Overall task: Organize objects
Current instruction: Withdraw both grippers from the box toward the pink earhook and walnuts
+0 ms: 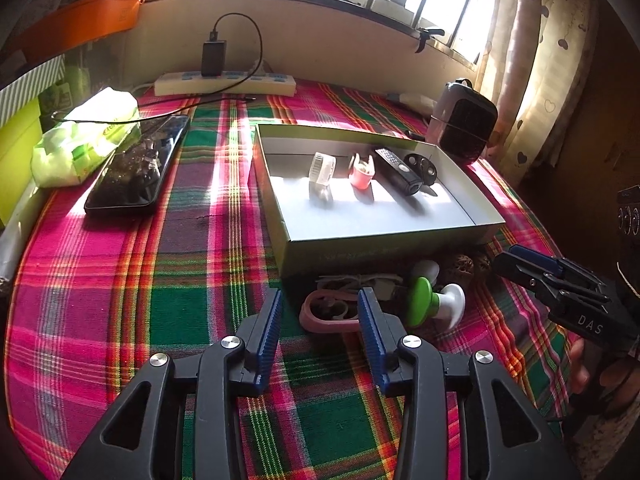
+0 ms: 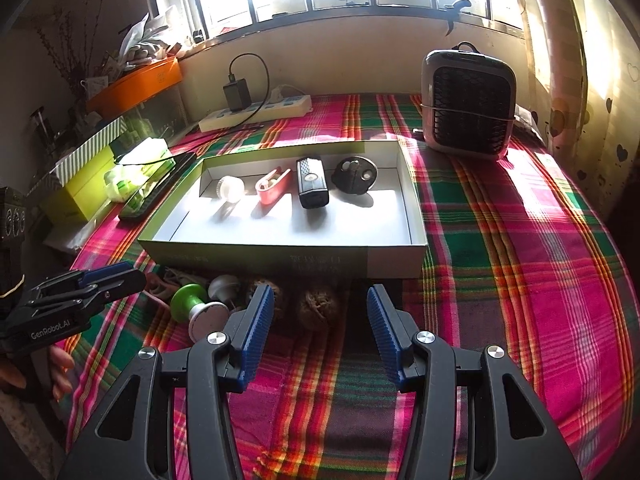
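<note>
An open shallow box (image 1: 380,248) (image 2: 260,258) stands mid-table with a white piece (image 1: 320,172), a pink piece (image 1: 362,172), a black remote-like stick (image 1: 400,172) and a black round part (image 1: 420,164) inside. In front of it lie a pink loop-shaped clip (image 1: 328,316), a green-and-white spool (image 1: 432,304) (image 2: 196,304) and two walnuts (image 2: 318,306). My left gripper (image 1: 320,316) is open, its fingertips either side of the pink clip and not pressing it. My right gripper (image 2: 320,312) is open just before one walnut, nothing gripped.
A plaid cloth covers the table. A black phone (image 1: 136,168) and a tissue pack (image 1: 84,136) lie at the left, a power strip (image 1: 224,82) with a charger at the back wall, and a small heater (image 2: 468,104) at the back right.
</note>
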{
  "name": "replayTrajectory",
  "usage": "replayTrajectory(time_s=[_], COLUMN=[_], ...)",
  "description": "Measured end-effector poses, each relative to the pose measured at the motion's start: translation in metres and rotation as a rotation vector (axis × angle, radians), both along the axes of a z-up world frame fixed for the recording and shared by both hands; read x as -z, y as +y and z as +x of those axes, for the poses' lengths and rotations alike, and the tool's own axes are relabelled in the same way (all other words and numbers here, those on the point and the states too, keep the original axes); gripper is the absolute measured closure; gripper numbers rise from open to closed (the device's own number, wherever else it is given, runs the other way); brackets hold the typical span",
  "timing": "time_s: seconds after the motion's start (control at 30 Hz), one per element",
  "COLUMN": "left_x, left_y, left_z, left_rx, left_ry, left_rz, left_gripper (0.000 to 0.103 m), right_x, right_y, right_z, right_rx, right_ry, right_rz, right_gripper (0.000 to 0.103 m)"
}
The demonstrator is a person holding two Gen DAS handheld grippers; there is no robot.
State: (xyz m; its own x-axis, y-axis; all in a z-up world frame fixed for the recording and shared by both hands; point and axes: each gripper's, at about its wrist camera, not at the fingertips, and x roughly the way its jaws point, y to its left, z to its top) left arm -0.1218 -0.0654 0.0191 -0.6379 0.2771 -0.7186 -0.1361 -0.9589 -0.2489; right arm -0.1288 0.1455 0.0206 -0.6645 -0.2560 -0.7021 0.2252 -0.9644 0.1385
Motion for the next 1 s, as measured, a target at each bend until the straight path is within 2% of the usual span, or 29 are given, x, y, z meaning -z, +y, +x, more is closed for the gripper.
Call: replayTrajectory(time_s=[0.23,0.47,0.63,0.73,0.83,1.0], left_x=[0.002,0.001,-0.004,0.001,0.005,0.004], left_y=[0.003,0.015,0.015,0.016,0.017,0.021], left_z=[0.006,0.012,0.005,-0.004,-0.01,-0.005], left_rx=[0.038,0.1,0.105,0.114,0.137,0.169], left_ry=[0.023,0.017,0.053,0.032,0.012,0.012], left_rz=[0.04,0.025,-0.01,-0.019,0.013,0.021], left_gripper=[0.066,0.066,0.066,0.066,0.066,0.066], right_x=[0.004,0.006,0.008,0.009,0.008,0.008], right_y=[0.002,0.003,0.005,0.007,0.007,0.006], right_z=[-0.004,-0.005,-0.007,-0.007,-0.007,-0.006], right_rx=[0.012,0.019,0.025,0.029,0.029,0.029], right_ry=[-0.015,-0.022,-0.027,-0.033,-0.033,-0.036], right_rz=[0.001,-0.002,-0.005,-0.008,-0.008,-0.009], right_gripper=[0.053,0.053,0.053,0.053,0.053,0.053])
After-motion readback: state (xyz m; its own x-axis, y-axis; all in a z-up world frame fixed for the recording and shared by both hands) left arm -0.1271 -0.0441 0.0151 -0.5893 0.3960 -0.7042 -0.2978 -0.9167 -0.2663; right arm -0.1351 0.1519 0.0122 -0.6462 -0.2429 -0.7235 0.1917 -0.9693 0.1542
